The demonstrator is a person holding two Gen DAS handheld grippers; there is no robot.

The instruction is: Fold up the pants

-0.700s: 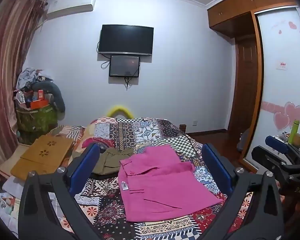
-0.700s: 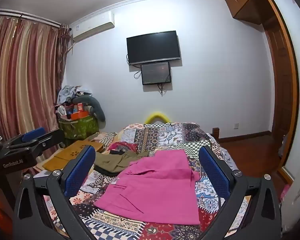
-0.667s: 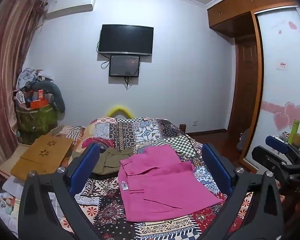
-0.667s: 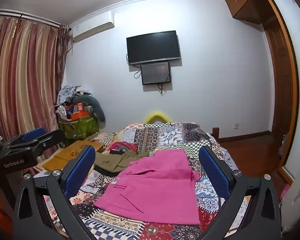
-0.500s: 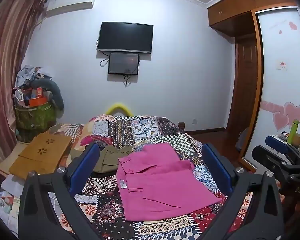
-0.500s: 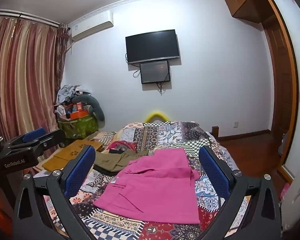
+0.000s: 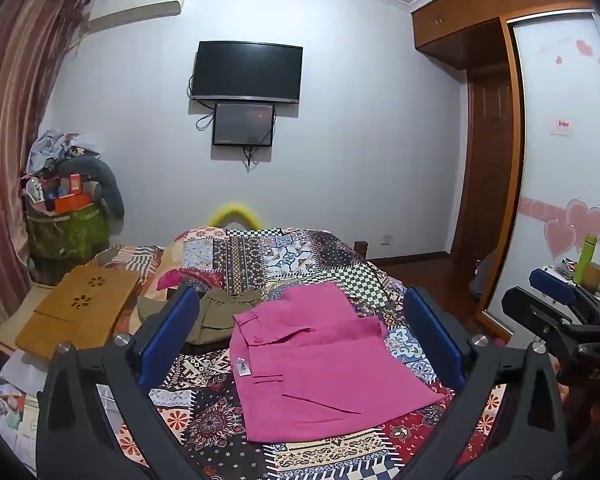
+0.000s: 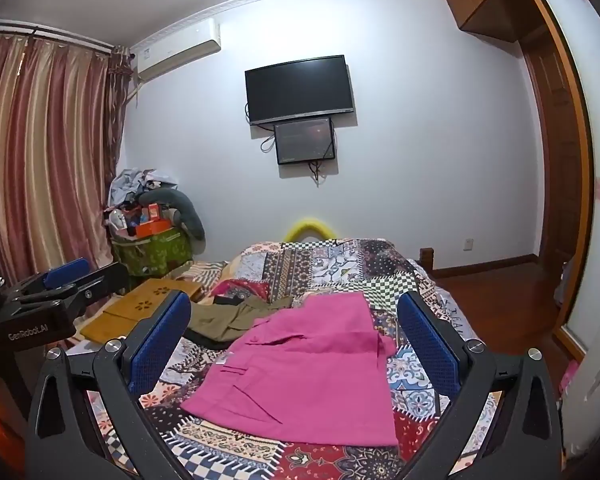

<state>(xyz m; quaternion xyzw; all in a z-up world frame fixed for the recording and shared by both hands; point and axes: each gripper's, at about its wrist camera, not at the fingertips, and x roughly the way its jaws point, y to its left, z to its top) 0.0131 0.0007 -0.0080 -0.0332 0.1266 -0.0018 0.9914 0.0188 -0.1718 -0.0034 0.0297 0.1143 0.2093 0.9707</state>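
Note:
Pink pants (image 7: 316, 364) lie folded flat on the patchwork bed cover (image 7: 260, 252), also in the right wrist view (image 8: 312, 368). A white label (image 7: 241, 367) shows at their left edge. My left gripper (image 7: 300, 340) is open and empty, held above the bed's near end, apart from the pants. My right gripper (image 8: 296, 344) is open and empty, likewise above and short of the pants. Each gripper shows at the edge of the other's view: the right one (image 7: 556, 308), the left one (image 8: 60, 284).
Olive-green trousers (image 7: 220, 312) lie bunched left of the pink pants, with a red cloth (image 7: 188, 276) behind. A wooden lap tray (image 7: 80, 304) sits at the bed's left. A cluttered green bin (image 7: 64, 228) stands in the corner. Wardrobe (image 7: 560, 160) and a table with a green bottle (image 7: 583, 258) are right.
Both views have tilted slightly, so the room sits a little higher in frame. The pants and both grippers' jaws are unchanged.

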